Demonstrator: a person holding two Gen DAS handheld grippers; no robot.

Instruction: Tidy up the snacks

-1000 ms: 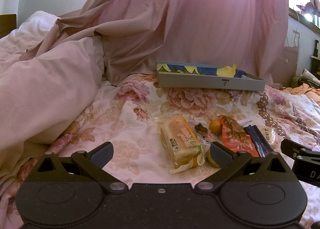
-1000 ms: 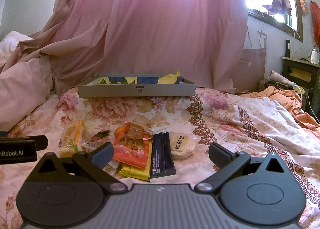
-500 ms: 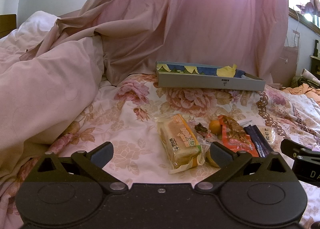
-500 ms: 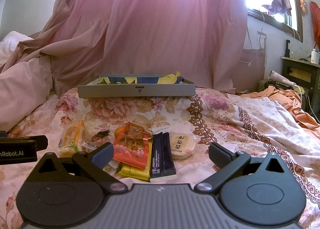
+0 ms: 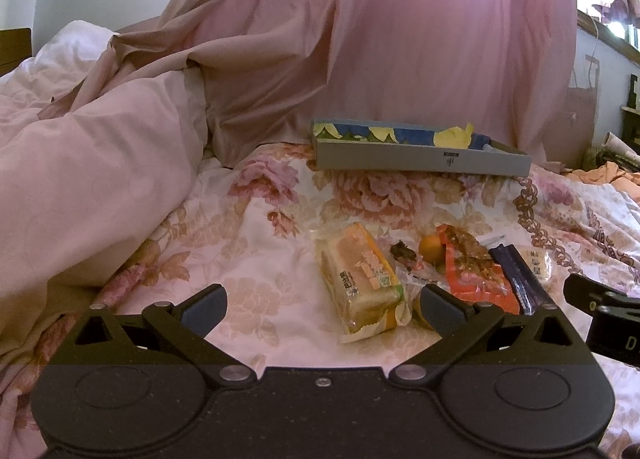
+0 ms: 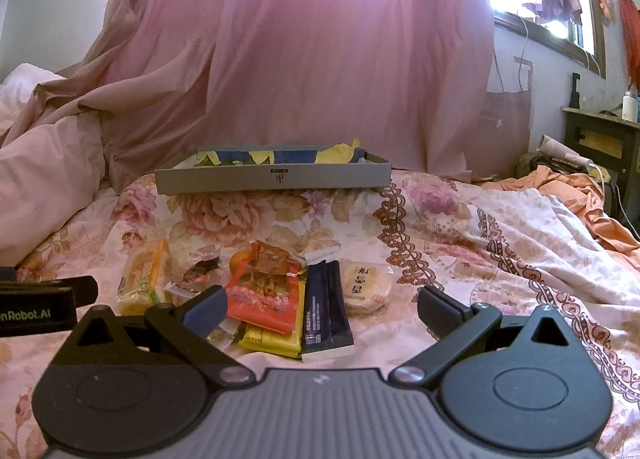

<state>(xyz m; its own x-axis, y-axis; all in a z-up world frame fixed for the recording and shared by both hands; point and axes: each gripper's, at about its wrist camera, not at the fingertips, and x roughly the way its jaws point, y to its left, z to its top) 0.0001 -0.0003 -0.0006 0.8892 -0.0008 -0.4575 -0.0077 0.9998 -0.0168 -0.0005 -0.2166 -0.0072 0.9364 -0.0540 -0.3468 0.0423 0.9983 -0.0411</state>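
Both grippers hang wide open and empty over the bed [image 6: 500,219]. Left to right: left gripper [image 5: 322,305] sits nearest the wrapped bread [image 5: 358,281], which looks soft and squashy, so I'd pinch it lightly across the middle. Then the orange packet [image 6: 266,295] and dark bars [image 6: 325,307] (crinkly, probably slippery) in front of the right gripper [image 6: 320,309]. The grey tray [image 6: 272,179] is well behind.

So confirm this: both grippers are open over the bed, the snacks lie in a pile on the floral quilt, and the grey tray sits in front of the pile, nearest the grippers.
Wrong about the grey tray: the right wrist view shows it behind the snack pile, toward the pink curtain. The rest holds: left gripper and right gripper open, snacks on the floral quilt.
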